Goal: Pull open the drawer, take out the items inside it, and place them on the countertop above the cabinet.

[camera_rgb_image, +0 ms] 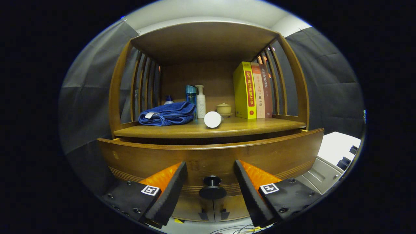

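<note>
A wooden cabinet faces me, its curved drawer front (156,159) standing out a little from the countertop edge (182,131). A round dark knob (212,188) sits low on the drawer front, between my two fingers. My gripper (210,169) is open, one finger on each side of the knob, neither pressing on it. The drawer's inside is hidden from here. On the countertop lie a folded blue towel (167,114) and a white cylinder (213,119) on its side.
At the back of the countertop stand a blue tube (191,96), a white pump bottle (201,102), a small lidded pot (224,108) and three upright books (252,91). Slatted wooden sides and a top shelf enclose it. Lower doors (213,208) sit under the drawer. White equipment (334,152) stands to the right.
</note>
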`<state>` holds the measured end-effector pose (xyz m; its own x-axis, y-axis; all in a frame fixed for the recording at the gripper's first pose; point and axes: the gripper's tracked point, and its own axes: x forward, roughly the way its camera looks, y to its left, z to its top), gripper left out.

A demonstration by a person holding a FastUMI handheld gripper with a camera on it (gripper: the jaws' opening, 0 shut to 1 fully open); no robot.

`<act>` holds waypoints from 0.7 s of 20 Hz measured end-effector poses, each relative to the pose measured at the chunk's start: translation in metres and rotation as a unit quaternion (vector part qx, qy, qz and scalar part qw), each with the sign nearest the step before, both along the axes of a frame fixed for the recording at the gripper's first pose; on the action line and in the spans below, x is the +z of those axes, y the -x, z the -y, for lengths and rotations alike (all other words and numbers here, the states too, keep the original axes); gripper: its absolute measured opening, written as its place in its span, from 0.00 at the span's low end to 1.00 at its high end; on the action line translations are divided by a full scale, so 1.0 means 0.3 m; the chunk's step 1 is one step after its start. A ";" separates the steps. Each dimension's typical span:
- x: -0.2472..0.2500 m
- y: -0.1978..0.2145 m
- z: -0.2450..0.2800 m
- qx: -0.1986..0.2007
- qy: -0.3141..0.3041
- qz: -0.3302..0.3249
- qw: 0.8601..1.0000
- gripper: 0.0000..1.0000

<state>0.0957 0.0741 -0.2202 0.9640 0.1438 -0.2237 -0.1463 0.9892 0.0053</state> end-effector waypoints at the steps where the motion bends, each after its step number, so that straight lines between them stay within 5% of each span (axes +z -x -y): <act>1: -0.001 -0.017 -0.002 0.000 0.000 -0.001 1.000 0.97; 14: -0.024 -0.117 -0.014 -0.002 0.024 0.002 1.000 0.97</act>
